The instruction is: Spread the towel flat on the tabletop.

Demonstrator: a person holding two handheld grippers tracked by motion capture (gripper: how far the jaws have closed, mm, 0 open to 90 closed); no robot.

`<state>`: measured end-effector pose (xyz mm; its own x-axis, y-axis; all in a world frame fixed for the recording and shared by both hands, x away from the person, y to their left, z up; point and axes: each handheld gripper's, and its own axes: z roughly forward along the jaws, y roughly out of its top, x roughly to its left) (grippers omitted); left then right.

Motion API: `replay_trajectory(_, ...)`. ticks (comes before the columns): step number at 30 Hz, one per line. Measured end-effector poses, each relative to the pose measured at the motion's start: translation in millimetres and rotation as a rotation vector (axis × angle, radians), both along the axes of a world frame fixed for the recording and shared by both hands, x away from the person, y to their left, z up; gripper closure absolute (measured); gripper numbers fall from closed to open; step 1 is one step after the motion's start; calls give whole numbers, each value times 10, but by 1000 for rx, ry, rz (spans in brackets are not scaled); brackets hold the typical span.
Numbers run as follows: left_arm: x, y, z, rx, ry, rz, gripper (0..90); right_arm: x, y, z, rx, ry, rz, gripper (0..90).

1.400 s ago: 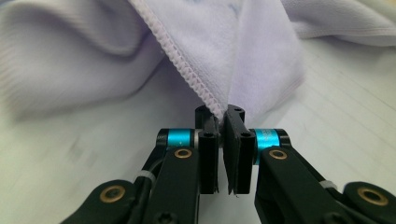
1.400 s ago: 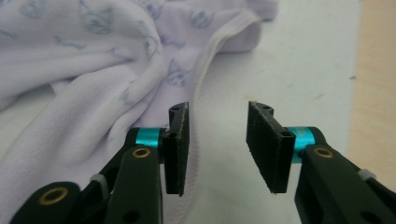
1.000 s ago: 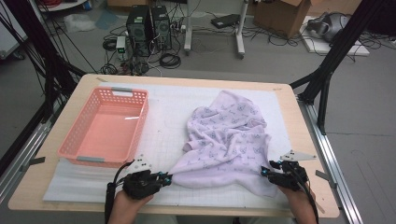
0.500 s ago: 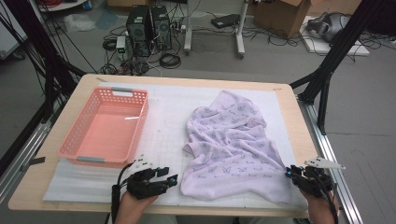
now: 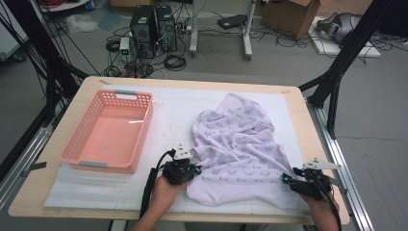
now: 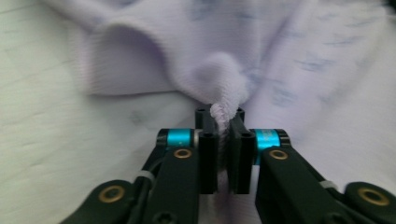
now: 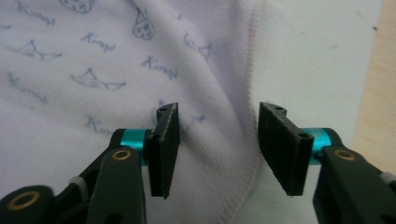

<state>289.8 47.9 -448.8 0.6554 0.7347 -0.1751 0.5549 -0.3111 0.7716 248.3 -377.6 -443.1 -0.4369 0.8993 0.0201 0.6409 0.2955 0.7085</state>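
A pale lilac printed cloth (image 5: 235,144) lies spread on the white mat, right of centre. My left gripper (image 5: 192,169) is at the cloth's near left edge, shut on a pinched fold of cloth (image 6: 223,112). My right gripper (image 5: 288,180) hovers at the cloth's near right corner. Its jaws stand open over the hemmed edge of the cloth (image 7: 247,116), with nothing clamped between them.
A pink plastic basket (image 5: 108,132) stands empty on the left of the mat (image 5: 163,115). The wooden table edge (image 5: 317,139) runs close on the right. Black frame posts, computers and cables are on the floor beyond the table.
The left gripper moved right onto the cloth's edge and shut on it. The right gripper let go of the cloth, swung out right, then came back over the corner, open.
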Motion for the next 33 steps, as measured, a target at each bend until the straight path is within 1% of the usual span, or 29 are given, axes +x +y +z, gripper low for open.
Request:
replay_trajectory(1,38,43,4,-11,-8,33,854,25,11,-4,10,-8,8,569)
replay_trajectory(2,74,84,5,-41,-10,52,854,51,17,-12,26,-17,24,626)
replay_trajectory(3,101,115,6,-57,-18,60,854,82,28,-25,42,-20,28,698)
replay_trajectory(4,115,125,7,-48,-31,74,855,117,27,-30,67,-22,49,795)
replay_trajectory(5,139,129,9,-26,-42,76,857,155,39,-38,86,-33,60,805)
replay_trajectory(6,139,129,9,-26,-42,76,858,201,52,-47,90,-39,55,811)
replay_trajectory(7,213,146,34,-9,-72,93,859,251,61,-50,95,-48,44,814)
replay_trajectory(8,261,163,55,-18,-84,113,859,304,68,-50,96,-63,27,816)
replay_trajectory(9,305,170,64,-36,-104,141,859,356,79,-49,92,-72,13,816)
replay_trajectory(10,360,180,69,-26,-115,151,860,409,98,-48,82,-85,-1,816)
replay_trajectory(11,423,178,68,3,-115,154,860,454,126,-51,74,-103,-14,817)
replay_trajectory(12,475,180,57,8,-117,161,860,498,158,-50,57,-117,-22,816)
replay_trajectory(13,516,179,45,3,-109,171,860,537,196,-50,40,-126,-33,816)
replay_trajectory(14,516,179,45,3,-109,171,859,562,233,-54,25,-145,-39,814)
replay_trajectory(15,542,185,20,-9,-96,179,855,576,260,-57,19,-150,-43,801)
replay_trajectory(16,542,185,20,-9,-96,179,833,582,270,-59,24,-146,-50,775)
replay_trajectory(17,518,201,33,-13,-82,180,764,568,263,-53,27,-143,-58,732)
replay_trajectory(19,460,249,77,-49,-76,179,636,509,206,-17,54,-160,-75,663)
replay_trajectory(20,420,276,98,-74,-72,175,571,462,167,12,80,-169,-92,639)
replay_trajectory(22,314,325,122,-92,-82,148,550,366,67,74,126,-180,-112,613)
replay_trajectory(23,259,343,123,-102,-75,138,532,315,23,99,141,-179,-113,613)
replay_trajectory(24,204,363,117,-106,-71,127,517,267,-20,114,143,-179,-101,613)
replay_trajectory(26,101,403,97,-111,-57,103,517,165,-76,123,138,-166,-98,612)
replay_trajectory(27,54,415,82,-115,-48,97,517,118,-103,117,133,-154,-91,611)
replay_trajectory(29,-18,436,46,-112,-31,80,518,41,-130,91,129,-115,-84,598)
replay_trajectory(30,-51,440,25,-113,-16,79,521,7,-138,76,131,-98,-77,596)
replay_trajectory(33,-127,425,-31,-121,22,68,528,-68,-107,22,135,-62,-44,567)
